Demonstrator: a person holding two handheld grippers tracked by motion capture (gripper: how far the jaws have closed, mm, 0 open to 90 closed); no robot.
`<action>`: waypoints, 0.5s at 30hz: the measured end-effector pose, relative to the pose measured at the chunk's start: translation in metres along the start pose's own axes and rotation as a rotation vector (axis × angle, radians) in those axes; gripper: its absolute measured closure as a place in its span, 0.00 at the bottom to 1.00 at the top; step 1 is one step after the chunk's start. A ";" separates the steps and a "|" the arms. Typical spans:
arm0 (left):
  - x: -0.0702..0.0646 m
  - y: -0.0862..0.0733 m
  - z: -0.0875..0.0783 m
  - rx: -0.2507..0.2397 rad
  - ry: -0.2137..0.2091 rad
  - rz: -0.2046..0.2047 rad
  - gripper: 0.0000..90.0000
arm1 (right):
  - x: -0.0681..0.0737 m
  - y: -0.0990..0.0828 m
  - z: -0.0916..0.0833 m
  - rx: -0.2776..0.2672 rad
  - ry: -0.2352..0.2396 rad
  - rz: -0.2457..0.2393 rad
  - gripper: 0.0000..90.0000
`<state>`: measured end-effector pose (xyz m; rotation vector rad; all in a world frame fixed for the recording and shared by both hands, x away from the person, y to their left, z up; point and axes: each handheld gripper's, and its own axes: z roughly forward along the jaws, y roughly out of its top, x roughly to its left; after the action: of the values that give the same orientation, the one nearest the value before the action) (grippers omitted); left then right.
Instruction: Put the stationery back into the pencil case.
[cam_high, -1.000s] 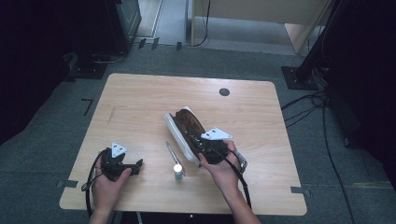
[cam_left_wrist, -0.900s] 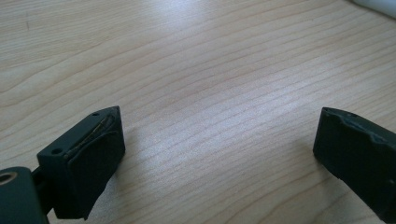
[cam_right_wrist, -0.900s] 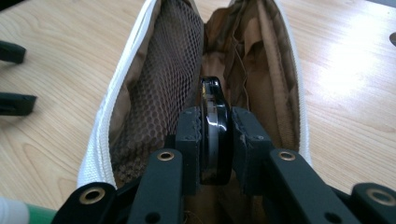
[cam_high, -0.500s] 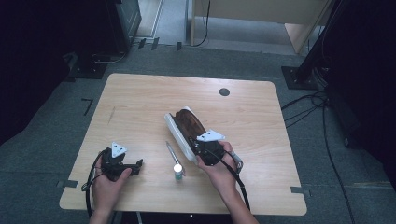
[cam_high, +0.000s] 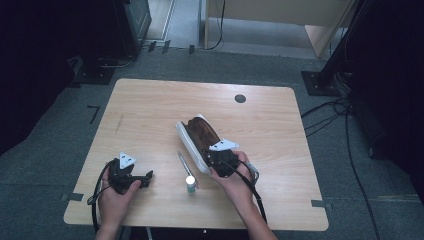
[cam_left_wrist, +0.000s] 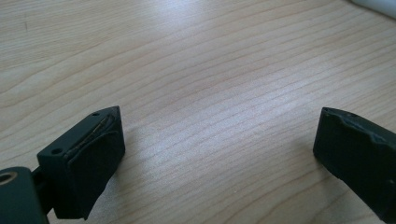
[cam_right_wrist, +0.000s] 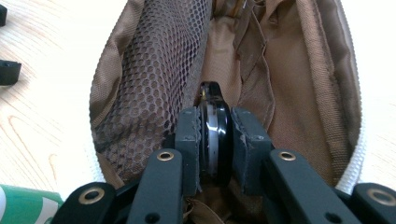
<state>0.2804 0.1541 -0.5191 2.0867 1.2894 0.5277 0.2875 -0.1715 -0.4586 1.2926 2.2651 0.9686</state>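
Here right tongs (cam_right_wrist: 215, 140) pinch a glossy black disc (cam_right_wrist: 214, 126) inside the mesh-lined pouch (cam_right_wrist: 299, 84).

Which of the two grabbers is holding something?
The right gripper. Its jaws pinch a black, round-edged thing inside the open brown pouch. The left gripper stands wide open over bare table.

Items I see: pouch (cam_right_wrist: 299, 93), brown fabric lining, dark honeycomb mesh pocket, white zip edge. Disc (cam_right_wrist: 214, 128), glossy black with silver band. My tongs (cam_right_wrist: 215, 140), black. Tube (cam_high: 190, 185), green and white. Surface (cam_left_wrist: 210, 70), pale wood grain.
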 end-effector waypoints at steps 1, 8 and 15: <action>0.000 0.000 0.000 0.000 0.000 0.000 0.03 | 0.000 0.000 0.000 0.001 -0.001 -0.002 0.82; 0.000 0.000 0.000 0.000 0.000 -0.001 0.02 | -0.001 0.000 0.000 0.005 0.000 -0.004 0.82; 0.000 0.000 0.000 0.000 0.000 -0.001 0.02 | -0.001 0.000 0.000 0.005 0.000 -0.004 0.82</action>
<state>0.2804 0.1540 -0.5191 2.0860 1.2901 0.5277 0.2880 -0.1722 -0.4590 1.2896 2.2705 0.9616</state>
